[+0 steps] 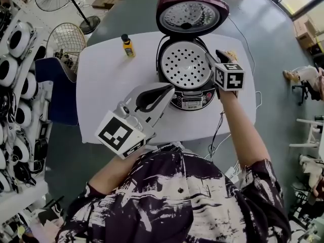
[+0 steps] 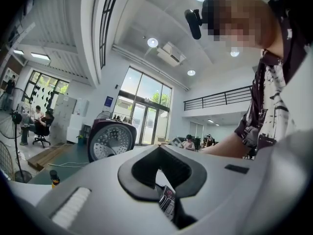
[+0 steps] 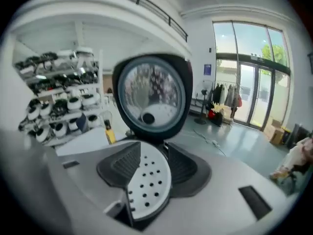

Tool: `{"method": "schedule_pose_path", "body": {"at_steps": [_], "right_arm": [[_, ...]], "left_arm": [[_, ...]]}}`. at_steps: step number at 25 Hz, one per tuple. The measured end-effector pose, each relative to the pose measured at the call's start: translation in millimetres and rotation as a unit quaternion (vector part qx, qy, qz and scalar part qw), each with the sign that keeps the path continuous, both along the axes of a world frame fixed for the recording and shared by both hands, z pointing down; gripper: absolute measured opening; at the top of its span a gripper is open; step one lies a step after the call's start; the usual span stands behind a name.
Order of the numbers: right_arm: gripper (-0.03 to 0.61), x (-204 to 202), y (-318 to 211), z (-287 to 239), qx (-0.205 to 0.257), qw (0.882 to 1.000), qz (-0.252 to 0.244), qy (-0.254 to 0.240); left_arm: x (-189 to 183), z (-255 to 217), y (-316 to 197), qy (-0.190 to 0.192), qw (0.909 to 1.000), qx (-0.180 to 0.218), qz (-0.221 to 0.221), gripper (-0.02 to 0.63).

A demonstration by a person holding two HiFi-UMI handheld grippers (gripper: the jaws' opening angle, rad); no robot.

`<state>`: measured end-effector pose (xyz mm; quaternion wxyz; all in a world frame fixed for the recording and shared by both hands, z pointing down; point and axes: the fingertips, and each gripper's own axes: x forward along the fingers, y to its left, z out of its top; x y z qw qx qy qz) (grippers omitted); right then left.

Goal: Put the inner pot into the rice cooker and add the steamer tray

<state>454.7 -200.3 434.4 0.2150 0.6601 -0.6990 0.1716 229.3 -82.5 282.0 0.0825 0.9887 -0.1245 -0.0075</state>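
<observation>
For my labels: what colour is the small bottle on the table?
Yellow bottle, black cap; head view shows it best.

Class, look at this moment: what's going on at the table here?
A person works at a white table with a gripper in each hand. The rice cooker stands open with its lid up, and the perforated steamer tray already sits in its top. The right gripper hovers at the cooker's right rim, jaws open, not gripping the tray. The left gripper is held level in front of the cooker, open and empty. A small yellow bottle stands apart.
</observation>
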Motion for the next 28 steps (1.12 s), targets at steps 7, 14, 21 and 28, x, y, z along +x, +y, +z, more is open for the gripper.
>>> {"method": "schedule_pose_path", "body": {"at_steps": [7, 14, 21, 28], "right_arm": [[0.016, -70, 89, -182, 0.273, 0.945, -0.114, -0.138], [-0.003, -84, 127, -177, 0.281, 0.947, -0.129, -0.092], [-0.003, -81, 132, -169, 0.270, 0.951, -0.122, -0.094], [-0.003, -78, 131, -161, 0.260, 0.954, -0.117, -0.094]], "left_arm": [[11, -4, -10, -0.006, 1.0000, 0.005, -0.006, 0.005], [23, -5, -10, -0.013, 0.9998, 0.012, -0.010, 0.005], [30, -7, -2, -0.014, 0.9998, 0.009, -0.011, 0.005], [30, -6, -1, -0.016, 0.9997, 0.009, -0.016, 0.005]]}}
